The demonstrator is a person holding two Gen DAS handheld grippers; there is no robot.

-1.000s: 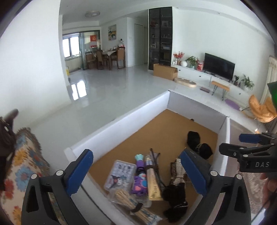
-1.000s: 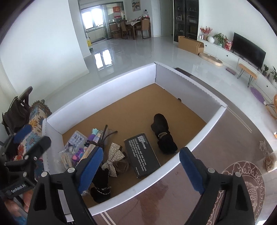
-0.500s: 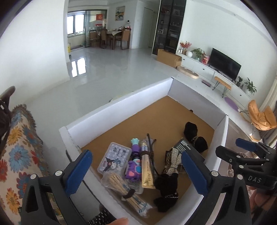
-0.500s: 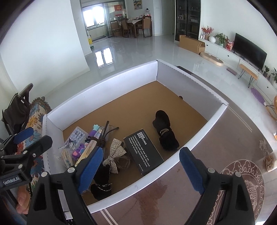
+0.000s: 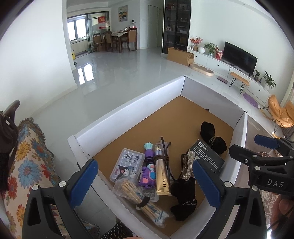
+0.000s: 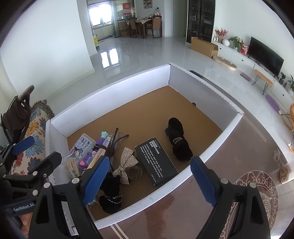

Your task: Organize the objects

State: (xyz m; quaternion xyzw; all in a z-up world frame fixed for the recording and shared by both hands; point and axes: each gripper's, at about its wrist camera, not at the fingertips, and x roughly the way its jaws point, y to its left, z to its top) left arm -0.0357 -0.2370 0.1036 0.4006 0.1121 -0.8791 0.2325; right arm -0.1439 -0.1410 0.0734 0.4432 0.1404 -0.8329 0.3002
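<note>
Television [image 5: 239,56] on low cabinet [image 5: 218,63]; dining table [image 5: 117,35] (far back).

Both views are bright with even daylight. It comes from the windows [image 5: 80,27] far ahead of the left gripper [image 5: 145,181], and the same panes [image 6: 99,15] blow out to white far ahead of the right gripper [image 6: 149,181]. The glossy floor [image 5: 114,73] mirrors them as a hard white patch of glare. Shadows are soft; inside the box [image 6: 110,90] only faint ones lie under the items. Focus is sharp from the blue pads [image 5: 83,177] to the far wall (small print on the black carton [image 6: 156,160] reads clearly). Fisheye bending curves straight edges, and the corners fall to black.
</note>
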